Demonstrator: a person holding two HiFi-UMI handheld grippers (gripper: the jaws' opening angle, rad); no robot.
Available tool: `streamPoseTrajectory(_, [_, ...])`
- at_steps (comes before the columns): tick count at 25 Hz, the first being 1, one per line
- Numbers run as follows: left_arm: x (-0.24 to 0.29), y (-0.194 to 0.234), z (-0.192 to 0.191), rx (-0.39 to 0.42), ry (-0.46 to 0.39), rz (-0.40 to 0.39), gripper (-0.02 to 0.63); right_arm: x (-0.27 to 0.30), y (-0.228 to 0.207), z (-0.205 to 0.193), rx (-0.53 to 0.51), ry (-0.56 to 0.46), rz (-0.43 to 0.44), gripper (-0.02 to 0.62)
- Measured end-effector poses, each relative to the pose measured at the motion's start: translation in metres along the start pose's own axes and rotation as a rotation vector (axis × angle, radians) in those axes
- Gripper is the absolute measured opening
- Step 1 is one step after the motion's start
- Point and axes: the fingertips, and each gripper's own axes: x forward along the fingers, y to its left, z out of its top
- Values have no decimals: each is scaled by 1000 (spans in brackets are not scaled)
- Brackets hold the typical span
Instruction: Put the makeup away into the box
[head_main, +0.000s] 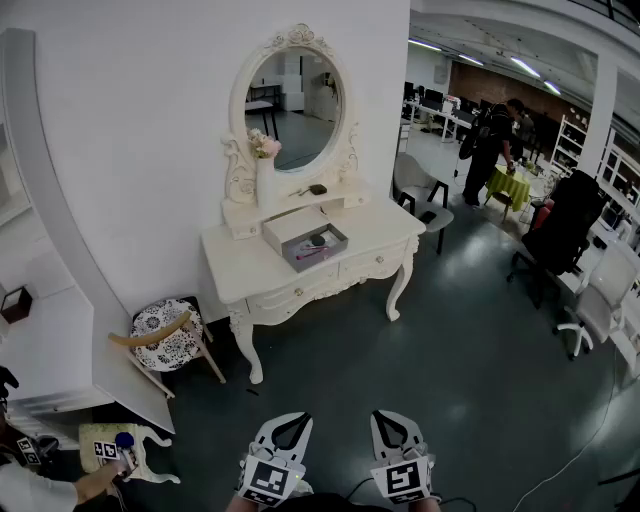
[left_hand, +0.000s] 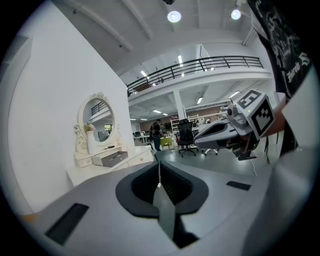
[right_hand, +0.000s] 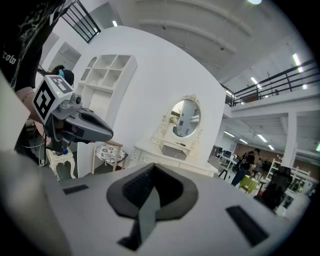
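**Entry: approach stage, nothing yet in hand**

- left gripper (head_main: 296, 420): bottom centre of the head view. Jaws are closed tip to tip with nothing between them.
- right gripper (head_main: 384, 418): bottom centre, just right of its twin. Jaws are likewise fully together and empty.
- white dressing table (head_main: 235, 268): upper centre, against the wall and well apart from both grippers. An oval mirror (head_main: 293, 95) stands above it, with a vase of flowers (head_main: 265, 175) at the mirror's left edge.
- grey box (head_main: 325, 257): open, on the table top in front of the mirror. A pinkish piece and a dark round piece seem to lie inside, too small to name.
- small dark object (head_main: 317, 188): on the little shelf under the mirror, above the box in the frame and outside it. Probably makeup left to stow, though its kind cannot be told.
- patterned stool (head_main: 165, 335): left of centre, beside the table's left leg.

**Handling notes (judgement)**
- Walk up square to the table front, keeping clear of the stool.
- Part one gripper's jaws before reaching the shelf, not at it.
- Take the small piece across its narrow side and lift it clear of the shelf edge.
- Lower it into the box rather than dropping it.
- Use the spare gripper to steady the box wall.
- Keep the reach away from the vase, which looks easy to tip
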Motion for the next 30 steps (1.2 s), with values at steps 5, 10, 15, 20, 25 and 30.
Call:
streamPoseTrajectory(5, [4, 9, -2, 8, 2, -4, 23, 10, -1, 3, 13, -2, 5, 8])
streamPoseTrajectory(10, [2, 20, -4, 12, -6, -13, 23, 19, 0, 10, 9, -5, -13, 8])
streamPoseTrajectory(15, [0, 34, -1, 22, -5, -1, 23, 26, 8, 17, -3, -13, -15, 8])
streamPoseTrajectory(20, [-1, 37, -1, 15, -5, -6, 23, 25, 10, 18, 2, -8, -14, 8])
streamPoseTrajectory(25, [3, 42, -1, 12, -7, -3, 23, 32, 10, 17, 6, -9, -9, 9])
streamPoseTrajectory(30, [14, 52, -5, 12, 3, 11, 23, 49, 6, 17, -15, -3, 18, 9])
